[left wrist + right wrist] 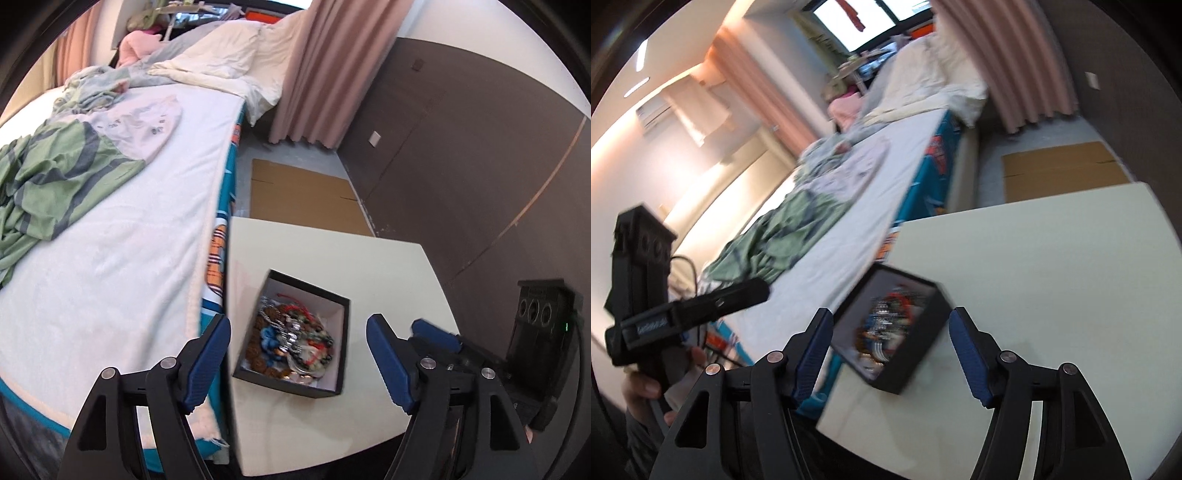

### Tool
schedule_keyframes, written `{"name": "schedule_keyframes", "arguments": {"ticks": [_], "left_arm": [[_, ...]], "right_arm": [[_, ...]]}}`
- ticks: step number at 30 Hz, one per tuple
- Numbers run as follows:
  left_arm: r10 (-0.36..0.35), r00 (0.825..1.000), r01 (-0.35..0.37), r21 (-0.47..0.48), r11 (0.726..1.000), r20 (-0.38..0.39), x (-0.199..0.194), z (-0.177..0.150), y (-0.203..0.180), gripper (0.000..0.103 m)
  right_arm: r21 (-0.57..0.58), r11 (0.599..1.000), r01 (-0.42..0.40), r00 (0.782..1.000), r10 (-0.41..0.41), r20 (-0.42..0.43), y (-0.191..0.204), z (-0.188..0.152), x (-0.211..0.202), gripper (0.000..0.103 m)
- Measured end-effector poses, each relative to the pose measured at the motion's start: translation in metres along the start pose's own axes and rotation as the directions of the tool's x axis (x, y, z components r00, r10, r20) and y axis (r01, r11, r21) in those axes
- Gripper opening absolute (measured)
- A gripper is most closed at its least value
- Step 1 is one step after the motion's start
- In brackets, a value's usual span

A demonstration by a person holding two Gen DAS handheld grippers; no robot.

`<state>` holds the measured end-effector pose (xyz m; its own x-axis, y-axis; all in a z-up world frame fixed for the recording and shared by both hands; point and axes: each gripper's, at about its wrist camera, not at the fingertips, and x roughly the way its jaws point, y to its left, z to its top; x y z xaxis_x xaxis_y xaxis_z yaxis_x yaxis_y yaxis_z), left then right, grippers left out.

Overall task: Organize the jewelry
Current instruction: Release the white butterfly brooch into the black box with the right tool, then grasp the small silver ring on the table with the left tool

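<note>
While both tools hang above the near part of the table [388, 266], we see our left gripper [299, 360] with its blue fingers spread wide and nothing between them, and our right gripper [890, 354] spread just as wide and equally empty. Just beyond the fingertips sits the black box [345, 334], open-topped with a white lining, turned at an angle to the table's sides; one of its corners lies close to the table's left edge, next to the bed [110, 258]. Inside it the jewelry [291, 341] lies in a tangled heap of beads, red cord and silvery chain, though blur keeps us from telling single pieces apart. To the right of the box and behind it the pale tabletop is bare up to its far edge and its rounded right corner. The bed runs along the table's left side, its mattress edge just beside the table, with green clothing [55, 177] crumpled on the sheet. Past the table's far edge a flat sheet of cardboard [306, 192] lies on the floor, between the bed and the dark wall panelling [461, 147]. Farther still, a pink curtain [321, 74] hangs to the floor by the pillows [229, 48].
</note>
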<state>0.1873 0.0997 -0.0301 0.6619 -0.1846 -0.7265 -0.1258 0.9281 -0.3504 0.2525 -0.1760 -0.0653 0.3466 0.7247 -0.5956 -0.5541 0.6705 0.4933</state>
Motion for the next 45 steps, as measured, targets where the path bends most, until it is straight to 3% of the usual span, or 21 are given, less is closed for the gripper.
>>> {"name": "schedule_keyframes", "arguments": {"ticks": [6, 19, 22, 24, 28, 33, 38, 45], "left_arm": [[-0.027, 0.999, 0.029, 0.066, 0.997, -0.03, 0.014, -0.009, -0.036, 0.088], [-0.041, 0.988, 0.066, 0.166, 0.984, -0.151, 0.067, -0.033, -0.104, 0.087], [-0.034, 0.982, 0.067, 0.174, 0.982, -0.188, 0.086, -0.039, -0.116, 0.079], [-0.03, 0.975, 0.071, 0.182, 0.981, -0.22, 0.098, -0.043, -0.123, 0.068], [0.004, 0.966, 0.058, 0.232, 0.971, -0.259, 0.12, -0.051, -0.139, 0.061], [0.045, 0.946, 0.038, 0.249, 0.968, -0.321, 0.15, -0.062, -0.143, 0.036], [0.065, 0.935, 0.025, 0.247, 0.969, -0.347, 0.169, -0.067, -0.141, 0.03], [0.098, 0.929, 0.005, 0.275, 0.961, -0.358, 0.182, -0.074, -0.146, 0.03]], "right_arm": [[-0.01, 0.985, 0.171, 0.985, -0.171, 0.002, -0.032, -0.006, -0.032, 0.066], [0.07, 0.96, 0.272, 0.962, -0.27, -0.033, -0.094, -0.025, -0.08, 0.066], [0.088, 0.951, 0.296, 0.955, -0.294, -0.035, -0.105, -0.028, -0.088, 0.066], [0.105, 0.946, 0.307, 0.952, -0.304, -0.043, -0.113, -0.03, -0.092, 0.066], [0.142, 0.931, 0.335, 0.942, -0.33, -0.057, -0.128, -0.035, -0.1, 0.066], [0.171, 0.925, 0.339, 0.94, -0.337, -0.042, -0.141, -0.037, -0.111, 0.066], [0.183, 0.923, 0.338, 0.941, -0.335, -0.049, -0.145, -0.038, -0.11, 0.066], [0.166, 0.936, 0.31, 0.95, -0.308, -0.038, -0.136, -0.035, -0.106, 0.066]]}}
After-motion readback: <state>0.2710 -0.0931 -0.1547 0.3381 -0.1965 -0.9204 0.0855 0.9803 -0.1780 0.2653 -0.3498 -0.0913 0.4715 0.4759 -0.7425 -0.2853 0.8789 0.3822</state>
